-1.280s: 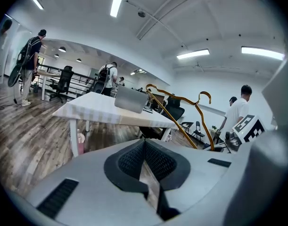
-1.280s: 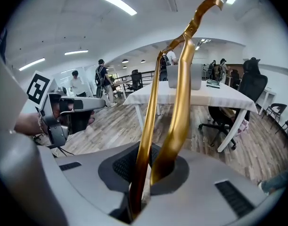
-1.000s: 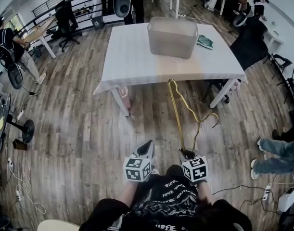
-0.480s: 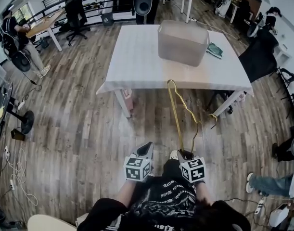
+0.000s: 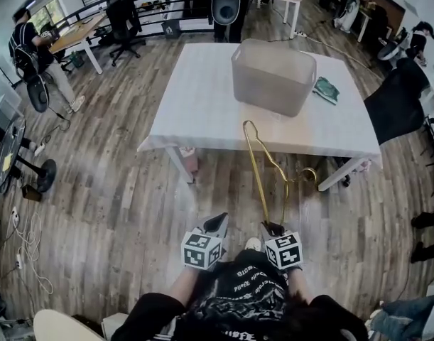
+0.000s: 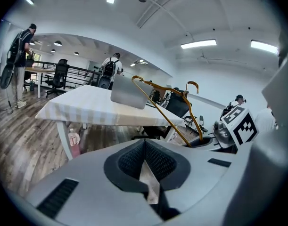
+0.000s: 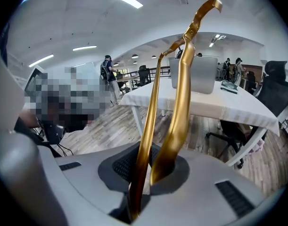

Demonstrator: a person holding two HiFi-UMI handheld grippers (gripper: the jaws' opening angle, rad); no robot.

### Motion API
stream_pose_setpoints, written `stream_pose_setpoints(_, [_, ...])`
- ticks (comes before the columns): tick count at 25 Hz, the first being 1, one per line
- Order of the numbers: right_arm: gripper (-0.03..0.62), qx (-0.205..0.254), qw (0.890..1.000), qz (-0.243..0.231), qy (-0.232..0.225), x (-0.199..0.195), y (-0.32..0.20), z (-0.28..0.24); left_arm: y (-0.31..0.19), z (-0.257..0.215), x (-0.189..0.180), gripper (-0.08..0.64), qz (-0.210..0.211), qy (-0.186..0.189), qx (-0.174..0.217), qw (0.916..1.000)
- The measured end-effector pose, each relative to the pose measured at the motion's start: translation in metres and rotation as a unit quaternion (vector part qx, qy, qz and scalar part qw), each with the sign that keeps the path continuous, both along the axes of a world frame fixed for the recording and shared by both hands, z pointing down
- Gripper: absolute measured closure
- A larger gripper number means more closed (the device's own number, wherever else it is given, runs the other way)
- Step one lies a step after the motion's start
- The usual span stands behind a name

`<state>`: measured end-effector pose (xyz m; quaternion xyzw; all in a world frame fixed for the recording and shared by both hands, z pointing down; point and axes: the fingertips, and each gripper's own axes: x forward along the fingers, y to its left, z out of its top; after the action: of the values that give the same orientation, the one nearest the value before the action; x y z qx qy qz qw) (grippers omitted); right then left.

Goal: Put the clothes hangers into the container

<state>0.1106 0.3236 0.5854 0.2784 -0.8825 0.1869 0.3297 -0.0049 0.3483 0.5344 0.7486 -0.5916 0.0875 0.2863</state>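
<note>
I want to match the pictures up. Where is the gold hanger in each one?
Head view: the gold hanger is low centre, rising from the right gripper.
Left gripper view: right of centre, slanting.
Right gripper view: centre, very big, gripped between the jaws.
Shared landmark: the grey container beyond it.

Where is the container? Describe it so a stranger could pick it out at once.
Start at the white-clothed table in the middle of the wood-floored room. Toward its far side stands the container. It is a tall, frosted, translucent tub with an open top, unlike the small flat green item lying beside it.
</note>
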Motion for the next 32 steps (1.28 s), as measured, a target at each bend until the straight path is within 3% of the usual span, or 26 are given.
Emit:
stream_pose_setpoints(5, [0.545, 0.009, 0.999, -0.039, 0.007, 0.022, -0.065, 0.006, -0.068, 0.007, 0.026, 0.540, -0.024, 0.000, 0.000, 0.9997])
stream_pose_setpoints(9, [0.546, 0.009, 0.998, -0.058, 0.008, 0.041, -0.108, 0.008, -0.116, 0.003, 0.059, 0.540, -0.006, 0.018, 0.011, 0.9998])
stream_pose_setpoints(16, [0.546, -0.008, 0.998, -0.068, 0.007, 0.072, -0.153, 0.015, -0.161, 0.010, 0.097, 0.540, -0.005, 0.012, 0.001, 0.9999])
stream_pose_setpoints(32, [0.545, -0.016, 0.996, -0.090, 0.010, 0.053, -0.200, 0.008, -0.220, 0.011, 0.066, 0.540, -0.024, 0.013, -0.011, 0.9996])
